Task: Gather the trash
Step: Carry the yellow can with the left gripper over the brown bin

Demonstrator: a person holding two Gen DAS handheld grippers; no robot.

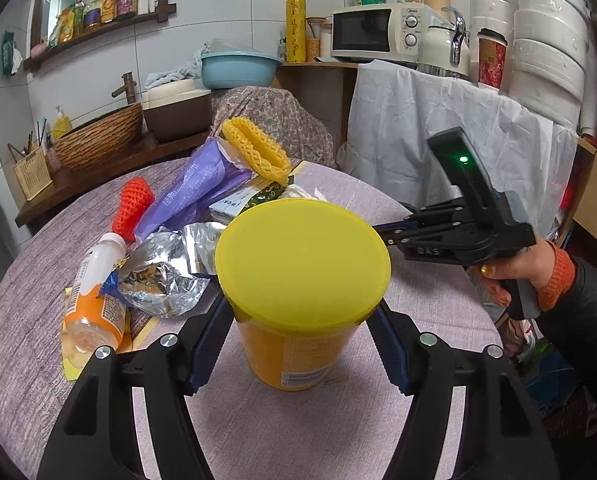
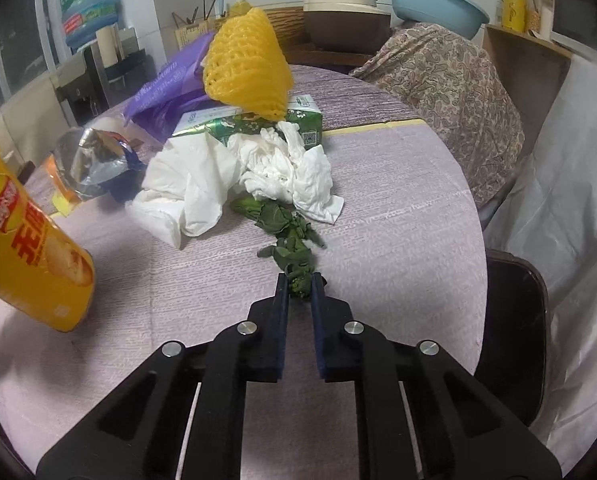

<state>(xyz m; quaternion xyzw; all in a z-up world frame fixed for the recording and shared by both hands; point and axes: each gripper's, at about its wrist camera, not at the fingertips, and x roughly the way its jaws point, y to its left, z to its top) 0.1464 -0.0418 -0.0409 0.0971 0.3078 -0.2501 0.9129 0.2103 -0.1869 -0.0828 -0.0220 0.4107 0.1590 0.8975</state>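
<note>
Left gripper (image 1: pixel 302 320) is clamped on the can (image 1: pixel 298 300), a blue pad on each side just below the yellow lid (image 1: pixel 302 258). In the left wrist view the can's long axis runs roughly straight away from the lid toward the table (image 1: pixel 258 432). In the right wrist view the can (image 2: pixel 38 256) is tilted, lid end up-left out of frame, base down-right, and looks clear of the cloth. Its print is red and white Chinese characters on a red badge, plus a chip picture; the brand is not legible.

Right gripper (image 2: pixel 298 286) is nearly closed, pinching the near end of the greens (image 2: pixel 290 236). The greens form a strip running from the fingertips away to the tissues (image 2: pixel 282 168), lying on the table. Seen from the left wrist, the right gripper (image 1: pixel 386 236) sits just right of the lid, with "DAS" on its body and a green LED lit.

The rest of the trash lies beyond both grippers:
- yellow net (image 2: pixel 246 68) on the green box (image 2: pixel 298 120); the box carries a QR code
- purple bag (image 1: pixel 194 192), white Chinese text, unreadable
- foil bag (image 1: pixel 166 276)
- bottle (image 1: pixel 94 292) on its side, cap pointing away, orange label
- red net (image 1: pixel 132 208)
</note>
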